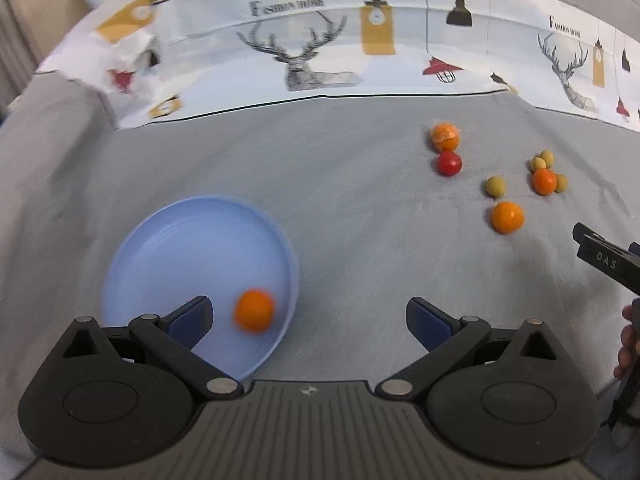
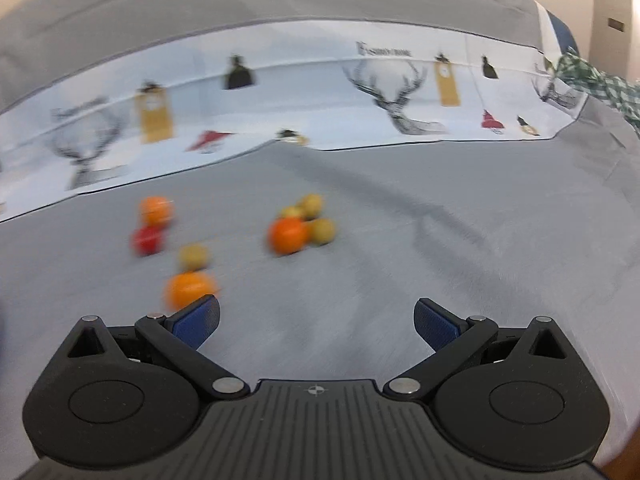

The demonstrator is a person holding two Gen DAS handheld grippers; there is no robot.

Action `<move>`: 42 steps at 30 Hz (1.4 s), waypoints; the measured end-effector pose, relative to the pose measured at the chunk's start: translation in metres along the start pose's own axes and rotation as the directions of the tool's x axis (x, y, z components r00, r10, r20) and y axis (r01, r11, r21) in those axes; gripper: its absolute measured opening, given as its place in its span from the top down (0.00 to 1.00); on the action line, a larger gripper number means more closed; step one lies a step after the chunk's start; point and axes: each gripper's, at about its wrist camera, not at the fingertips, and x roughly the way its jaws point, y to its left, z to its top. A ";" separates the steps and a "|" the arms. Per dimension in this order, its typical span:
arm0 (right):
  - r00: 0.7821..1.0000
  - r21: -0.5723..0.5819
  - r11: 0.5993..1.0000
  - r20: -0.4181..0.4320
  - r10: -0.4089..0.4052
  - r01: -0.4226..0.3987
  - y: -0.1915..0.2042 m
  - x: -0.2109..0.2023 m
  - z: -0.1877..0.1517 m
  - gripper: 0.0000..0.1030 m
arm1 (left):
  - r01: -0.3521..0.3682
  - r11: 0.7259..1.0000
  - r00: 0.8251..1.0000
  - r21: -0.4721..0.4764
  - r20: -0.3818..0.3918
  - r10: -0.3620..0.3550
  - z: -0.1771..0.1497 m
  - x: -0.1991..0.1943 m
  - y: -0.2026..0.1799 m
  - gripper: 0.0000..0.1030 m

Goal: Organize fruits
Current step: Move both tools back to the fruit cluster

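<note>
A light blue plate (image 1: 180, 248) lies on the grey cloth at the left, with one orange fruit (image 1: 254, 310) in it near its right rim. My left gripper (image 1: 310, 320) is open and empty just above the plate's near edge. To the right lie loose fruits: a wrapped orange (image 1: 445, 136), a red fruit (image 1: 449, 163), an orange (image 1: 507, 217), another orange (image 1: 544, 181) and small yellow-green fruits (image 1: 496, 186). My right gripper (image 2: 316, 322) is open and empty, with the near orange (image 2: 188, 288) just beyond its left finger. The right view is blurred.
A white printed cloth with deer and lamps (image 1: 320, 48) runs along the far side of the grey cloth. The other gripper's black tip (image 1: 600, 256) and a hand show at the right edge of the left wrist view. A green checked cloth (image 2: 600, 80) lies far right.
</note>
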 end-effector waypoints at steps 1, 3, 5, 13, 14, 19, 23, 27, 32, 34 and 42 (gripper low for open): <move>1.000 0.001 1.000 -0.004 -0.011 0.011 -0.006 0.016 0.001 0.01 | 0.000 1.000 1.000 0.003 -0.009 0.001 0.006 0.009 -0.007 0.00; 1.000 0.009 1.000 -0.013 -0.004 0.005 -0.015 0.048 0.003 0.01 | 0.000 1.000 1.000 0.008 -0.027 0.000 0.018 0.027 -0.020 0.00; 1.000 0.025 1.000 -0.024 0.018 -0.017 -0.021 0.076 0.002 0.01 | -0.001 1.000 0.999 0.013 -0.040 0.001 0.027 0.039 -0.030 0.00; 1.000 -0.012 1.000 0.009 0.019 -0.019 -0.019 0.108 -0.008 0.00 | -0.004 1.000 0.999 0.030 -0.042 0.005 0.042 0.055 -0.045 0.00; 1.000 -0.015 1.000 0.010 0.016 -0.016 -0.019 0.108 -0.009 0.00 | -0.005 1.000 0.999 0.029 -0.043 0.006 0.042 0.054 -0.044 0.00; 1.000 -0.017 1.000 0.012 0.015 -0.015 -0.017 0.110 -0.009 0.00 | -0.033 0.999 0.998 0.027 -0.046 0.034 0.039 0.048 -0.043 0.00; 1.000 -0.016 1.000 0.013 0.016 -0.016 -0.019 0.108 -0.009 0.00 | -0.048 0.999 0.999 0.015 -0.016 0.048 0.034 0.030 -0.044 0.00; 1.000 -0.016 1.000 0.014 0.016 -0.016 -0.019 0.108 -0.009 0.00 | -0.049 0.998 0.999 0.050 -0.009 0.049 0.028 0.021 -0.051 0.00; 1.000 -0.015 1.000 0.014 0.016 -0.016 -0.019 0.108 -0.009 0.00 | -0.041 0.998 0.999 0.049 -0.013 0.042 0.028 0.021 -0.054 0.00; 1.000 -0.015 1.000 0.014 0.016 -0.016 -0.019 0.108 -0.009 0.00 | -0.042 0.998 0.999 0.049 -0.010 0.043 0.029 0.021 -0.053 0.00; 1.000 -0.014 1.000 0.015 0.015 -0.015 -0.019 0.108 -0.009 0.00 | -0.050 0.998 0.998 0.047 -0.025 0.051 0.030 0.031 -0.053 0.00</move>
